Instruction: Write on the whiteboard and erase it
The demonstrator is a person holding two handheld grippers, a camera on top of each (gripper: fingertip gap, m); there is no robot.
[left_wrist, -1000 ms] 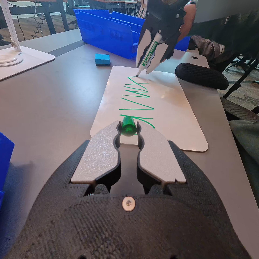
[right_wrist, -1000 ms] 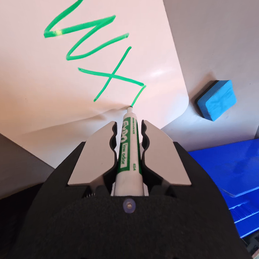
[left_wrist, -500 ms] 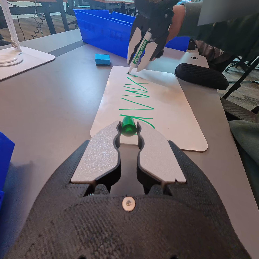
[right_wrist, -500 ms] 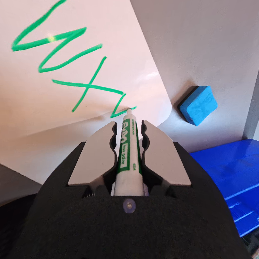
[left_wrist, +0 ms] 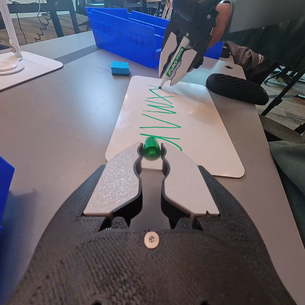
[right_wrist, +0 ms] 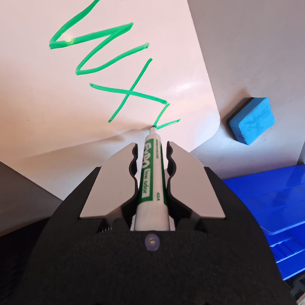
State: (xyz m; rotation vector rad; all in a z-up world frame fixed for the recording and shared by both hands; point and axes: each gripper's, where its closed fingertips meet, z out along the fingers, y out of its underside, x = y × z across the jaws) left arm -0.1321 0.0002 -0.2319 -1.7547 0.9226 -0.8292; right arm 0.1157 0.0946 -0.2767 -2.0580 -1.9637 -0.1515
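A white whiteboard (left_wrist: 206,132) lies flat on the grey table, with green zigzag marks (left_wrist: 160,113) down its middle. My right gripper (right_wrist: 151,145) is shut on a green-and-white marker (right_wrist: 151,178); its tip touches the board at the far end of the marks. It also shows in the left wrist view (left_wrist: 166,82), with the marker (left_wrist: 175,63) tilted. My left gripper (left_wrist: 151,146) is shut on the green marker cap (left_wrist: 151,151), above the board's near edge. A blue eraser (left_wrist: 120,68) lies on the table beyond the board's far left corner, also in the right wrist view (right_wrist: 250,119).
A large blue bin (left_wrist: 125,34) stands behind the board and shows in the right wrist view (right_wrist: 270,214). A white lamp base (left_wrist: 24,66) sits at far left. A black padded armrest (left_wrist: 236,88) is at the board's right. A blue object (left_wrist: 5,181) is at the left edge. Spacing between my two grippers at the tips: around 25 cm. The blue eraser (left_wrist: 120,68) lies around 12 cm away from my right fingertips. The right camera catches it too, in the right wrist view (right_wrist: 252,111).
The right gripper moved the marker across the board's far end, left then back right, adding a short new zigzag stroke. The left gripper with the cap has not moved.
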